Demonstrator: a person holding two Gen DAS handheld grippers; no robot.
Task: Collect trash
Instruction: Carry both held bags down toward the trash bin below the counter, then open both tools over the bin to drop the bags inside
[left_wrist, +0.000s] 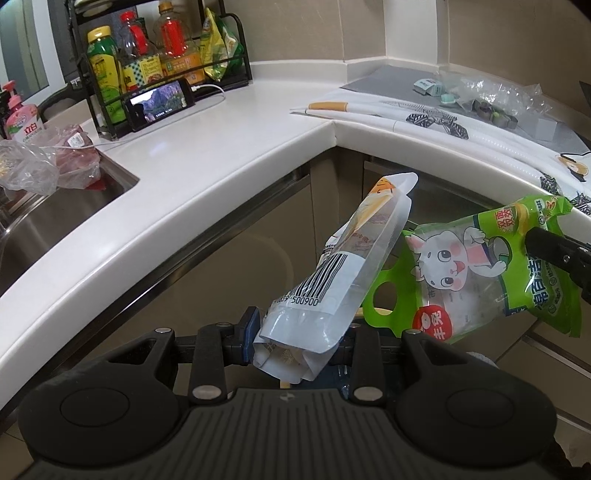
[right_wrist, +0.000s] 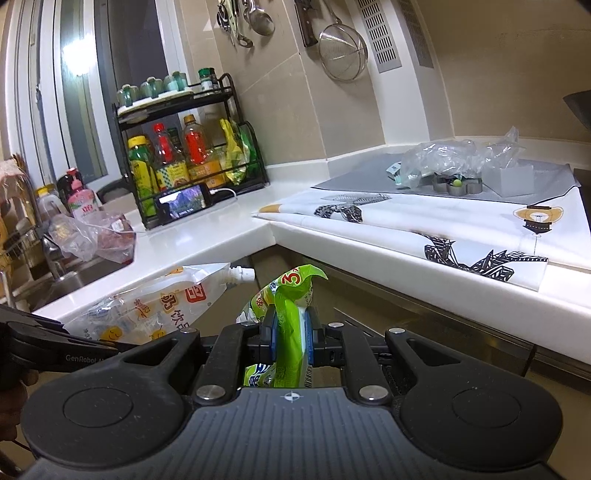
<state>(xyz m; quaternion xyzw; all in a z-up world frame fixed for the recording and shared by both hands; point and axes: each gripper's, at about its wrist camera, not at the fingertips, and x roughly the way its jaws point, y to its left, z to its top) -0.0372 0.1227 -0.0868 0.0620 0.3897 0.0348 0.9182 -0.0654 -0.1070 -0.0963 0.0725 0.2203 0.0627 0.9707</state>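
Left gripper (left_wrist: 295, 343): nearest in its own view; jaws clamped on the bottom end of the white spout pouch (left_wrist: 343, 273), which stands up and leans away over the floor in front of the cabinet.
White spout pouch, handling: empty-looking, thin film, light and floppy; the gusseted base is crumpled in the pads, so the grip is on folded layers, which probably hold better than a single slick sheet. The capped spout at the far end is the only stiff part.
Right gripper (right_wrist: 291, 338): jaws drawn close together on a bunched fold of the green cleaner bag (right_wrist: 291, 317), with bag showing above and below the blue pads.
Green cleaner bag, handling: glossy, soft, collapsed and light; slippery on flat faces, so the gathered pleat now pinched, or the die-cut handle holes seen from the left wrist view, are the sound places to hold. It hangs just beside the pouch; whether they touch I cannot tell.
Countertop (left_wrist: 207, 155): white, L-shaped, beyond both held items.
Clear plastic bags (right_wrist: 454, 155): far on the grey mat, crinkled, very light; likely further trash, best pinched at a bunched ridge.
Sink bag (left_wrist: 44, 162): clear film at the sink edge, contents unclear from here.
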